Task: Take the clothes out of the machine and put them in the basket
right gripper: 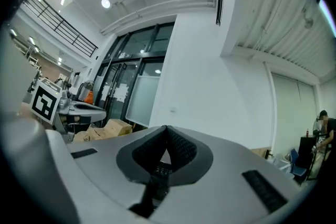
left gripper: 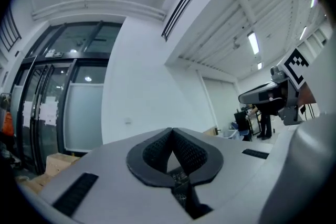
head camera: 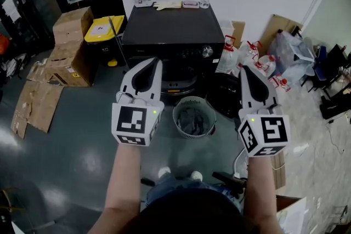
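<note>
Grey clothes lie bundled in the round basket, which stands on the floor just in front of the black machine in the head view. The left gripper and right gripper are held up level before the machine's front. The left gripper view shows jaws clenched together on nothing, facing a far wall. The right gripper view shows the same, empty. The transfer looks done or paused. A next move would mean checking the drum, hidden here, with jaws reopened.
</note>
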`<state>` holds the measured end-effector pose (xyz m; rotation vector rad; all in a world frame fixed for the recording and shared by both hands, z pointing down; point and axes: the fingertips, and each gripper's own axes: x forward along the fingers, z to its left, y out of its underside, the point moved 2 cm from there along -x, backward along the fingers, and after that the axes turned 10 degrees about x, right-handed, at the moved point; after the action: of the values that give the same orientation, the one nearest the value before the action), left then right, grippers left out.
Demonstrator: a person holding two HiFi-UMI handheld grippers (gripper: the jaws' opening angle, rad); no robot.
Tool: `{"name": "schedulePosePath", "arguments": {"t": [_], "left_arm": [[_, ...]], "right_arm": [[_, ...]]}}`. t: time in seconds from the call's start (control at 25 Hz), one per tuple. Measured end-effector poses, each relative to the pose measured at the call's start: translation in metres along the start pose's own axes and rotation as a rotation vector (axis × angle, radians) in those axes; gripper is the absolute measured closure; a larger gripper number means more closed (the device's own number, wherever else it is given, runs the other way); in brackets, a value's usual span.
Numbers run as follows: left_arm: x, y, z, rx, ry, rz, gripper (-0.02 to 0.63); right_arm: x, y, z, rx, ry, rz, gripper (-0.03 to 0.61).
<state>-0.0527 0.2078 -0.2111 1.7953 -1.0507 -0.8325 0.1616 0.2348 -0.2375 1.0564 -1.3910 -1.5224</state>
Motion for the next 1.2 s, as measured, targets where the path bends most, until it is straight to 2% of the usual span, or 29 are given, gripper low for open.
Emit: {"name": "schedulePosePath", "arguments": {"t": [0.16,0.44,1.2], "left_arm": [[0.002,-0.017,0.002,0.044,-0.001,-0.026,0.612],[0.006,-0.036,0.003,0.081,-0.005,-0.041,0.612],[0.004,-0.030,0.008,0.094,-0.035,0.004,0.612]], "right_arm": [[0.001,-0.011,0.001,-0.031,-0.015,-0.030,0.577],[0.000,-0.016,-0.008,-0.034,0.004,-0.024,0.577],[-0.001,-0.011,0.000,-0.054,0.007,-0.007,0.578]]}}
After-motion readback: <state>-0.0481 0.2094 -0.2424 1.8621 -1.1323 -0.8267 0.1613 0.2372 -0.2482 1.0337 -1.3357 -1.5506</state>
